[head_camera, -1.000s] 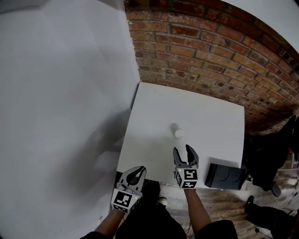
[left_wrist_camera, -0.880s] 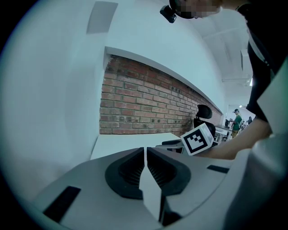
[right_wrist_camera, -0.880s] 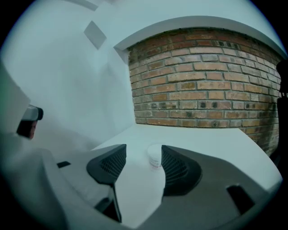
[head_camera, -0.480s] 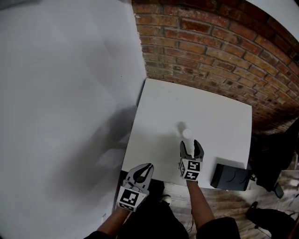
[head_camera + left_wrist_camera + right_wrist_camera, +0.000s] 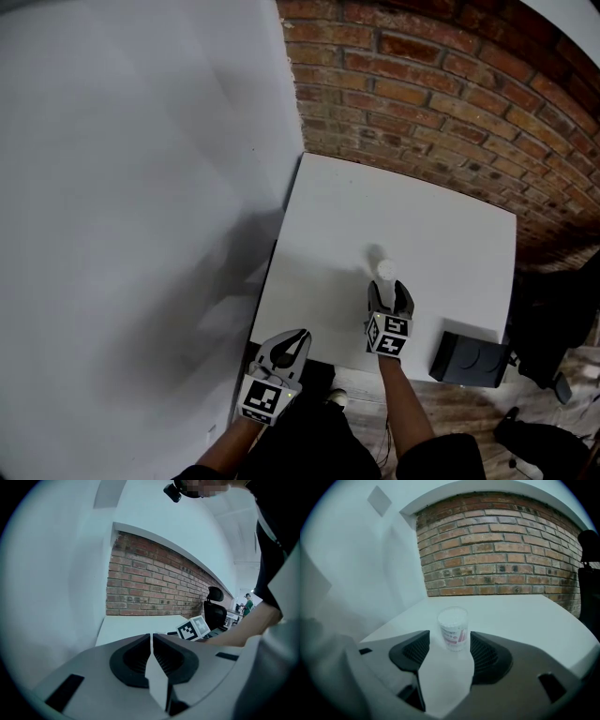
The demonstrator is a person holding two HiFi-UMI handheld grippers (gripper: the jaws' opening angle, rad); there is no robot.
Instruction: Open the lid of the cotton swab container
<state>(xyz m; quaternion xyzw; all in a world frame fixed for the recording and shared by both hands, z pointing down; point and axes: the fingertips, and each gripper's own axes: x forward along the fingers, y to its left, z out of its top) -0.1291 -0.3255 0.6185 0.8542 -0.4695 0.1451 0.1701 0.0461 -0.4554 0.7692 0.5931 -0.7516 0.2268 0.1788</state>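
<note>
On the left, our left gripper [image 5: 298, 336] has barely stirred over the past second. It hangs off the near left corner of the tabletop [image 5: 450, 234], jaws pressed together on nothing, so it is not yet helping.

The change is in the middle. Our right gripper [image 5: 390, 292] has travelled forward over the tabletop, and its jaws, already parted a second ago, have spread wider. The cotton swab container [image 5: 386, 271] has not moved: it stands upright on the white tabletop, well apart from the brick wall [image 5: 450, 84]. A second ago there was clear tabletop between it and the jaw tips. Now, in the right gripper view, it sits right at the mouth of the jaws, centred, with a gap to either pad.

We read this as the approach nearly finished and nothing gripped. The lid looks to be on. Next we would close on the container, and the idle left gripper would have to come across.

Further right, a black box [image 5: 469, 359] sits by the table's near right corner.
</note>
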